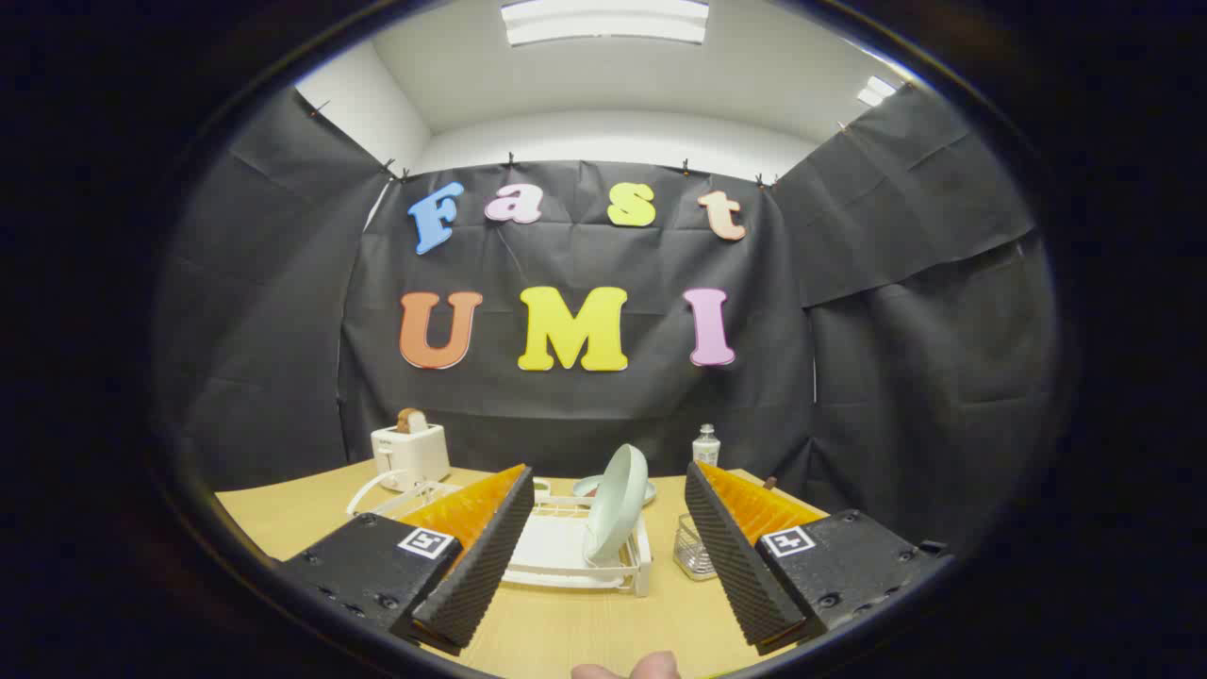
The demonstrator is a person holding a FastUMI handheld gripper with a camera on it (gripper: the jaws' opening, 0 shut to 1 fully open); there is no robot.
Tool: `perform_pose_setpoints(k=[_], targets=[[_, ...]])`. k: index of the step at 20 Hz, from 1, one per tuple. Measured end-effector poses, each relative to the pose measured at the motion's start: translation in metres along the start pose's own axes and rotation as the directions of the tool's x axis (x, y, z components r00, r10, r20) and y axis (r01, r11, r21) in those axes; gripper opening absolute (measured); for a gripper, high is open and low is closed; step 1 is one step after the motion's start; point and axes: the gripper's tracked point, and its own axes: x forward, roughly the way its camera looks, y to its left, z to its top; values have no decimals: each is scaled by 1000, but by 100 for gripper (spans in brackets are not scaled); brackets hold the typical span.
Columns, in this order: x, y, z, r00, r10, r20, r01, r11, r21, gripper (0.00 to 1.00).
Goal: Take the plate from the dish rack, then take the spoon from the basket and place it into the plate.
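Note:
A pale green plate (618, 505) stands on edge in the white dish rack (566, 556) on the wooden table, ahead of my fingers and between their lines. My gripper (603, 556) is open, its two black ribbed fingers (476, 566) spread wide with nothing between them, short of the rack. A small clear wire basket (693, 550) sits just right of the rack, partly hidden by the right finger; I cannot make out the spoon in it.
A white toaster (410, 453) with bread in it stands at the back left. A second pale dish (589, 487) lies behind the rack, and a small clear bottle (706, 445) stands at the back right. A person's fingertips (627, 668) show at the near table edge.

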Motion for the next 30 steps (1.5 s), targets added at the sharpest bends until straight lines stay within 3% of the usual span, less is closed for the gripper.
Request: perform_pose_setpoints(k=[16, 30], targets=[[4, 0, 2, 1000, -6, 30, 6, 1000, -10, 100], [23, -10, 7, 1000, 11, -17, -11, 1000, 6, 100]])
